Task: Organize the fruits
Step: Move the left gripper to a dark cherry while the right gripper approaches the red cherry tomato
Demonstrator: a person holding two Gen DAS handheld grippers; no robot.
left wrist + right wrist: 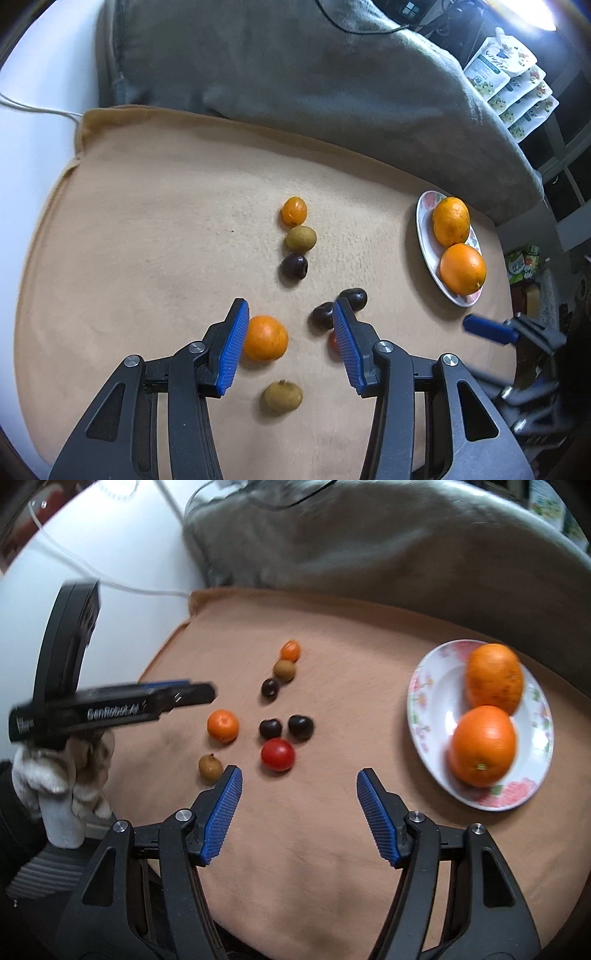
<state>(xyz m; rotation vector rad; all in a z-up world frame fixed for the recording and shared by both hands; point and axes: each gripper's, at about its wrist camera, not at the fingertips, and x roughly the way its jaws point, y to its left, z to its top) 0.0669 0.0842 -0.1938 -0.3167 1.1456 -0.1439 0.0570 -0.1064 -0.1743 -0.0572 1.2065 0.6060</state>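
Note:
Small fruits lie loose on a tan cloth (pixel 147 240). My left gripper (pixel 291 306) hangs open above a mandarin (pixel 265 338), with nothing between its pads. Two dark plums (pixel 323 314) (pixel 354 297) and a red tomato (pixel 333 341) sit half hidden behind its right finger. A brown longan (pixel 282 397) lies nearer. Farther off, a kumquat (pixel 293 210), a second longan (pixel 301 239) and a third plum (pixel 294 267) form a row. My right gripper (pixel 299 775) is open and empty just short of the tomato (pixel 277 754). A flowered plate (pixel 436 709) holds two oranges (pixel 495 677) (pixel 484 746).
A grey blanket (pixel 295 74) is bunched along the cloth's far edge. A white cable (pixel 37 109) runs over the white surface at the left. Snack pouches (pixel 506 81) stand on a shelf at the right. A gloved hand (pixel 74 771) carries the left gripper.

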